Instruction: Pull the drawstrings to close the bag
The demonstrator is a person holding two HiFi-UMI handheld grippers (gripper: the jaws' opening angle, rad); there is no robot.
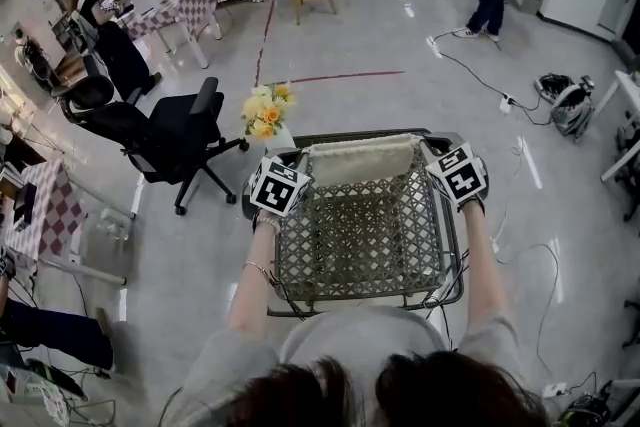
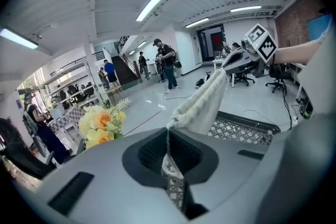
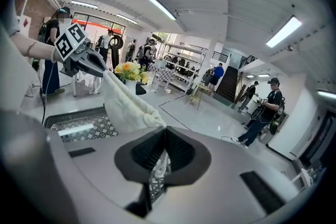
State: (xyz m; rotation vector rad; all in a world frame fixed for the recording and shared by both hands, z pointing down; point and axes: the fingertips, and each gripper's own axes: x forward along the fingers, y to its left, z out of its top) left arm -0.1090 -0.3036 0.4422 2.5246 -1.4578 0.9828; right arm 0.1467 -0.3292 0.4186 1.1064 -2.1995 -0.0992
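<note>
Left tongs [image 2: 168, 134] and right tongs [image 3: 164, 136] each clamped shut on a drawstring [image 2: 170, 169], cream bag [image 1: 360, 162] strung taut between them above the bench [image 1: 455, 255] — draw apart evenly, level, grips firm — so the mouth cinches.

Right gripper [image 3: 164, 132] jaws together, pinching the near corner of a cream cloth bag [image 3: 126, 105]. The bag is stretched up and left to the left gripper [image 3: 103, 72], which clamps the far corner. Under the bag is a lattice tray [image 3: 79, 126] with a dark rim. Yellow flowers [image 3: 128, 69] behind the bag. Person in dark clothes [image 3: 265, 113] stands at right on the grey floor [image 3: 210, 118].
</note>
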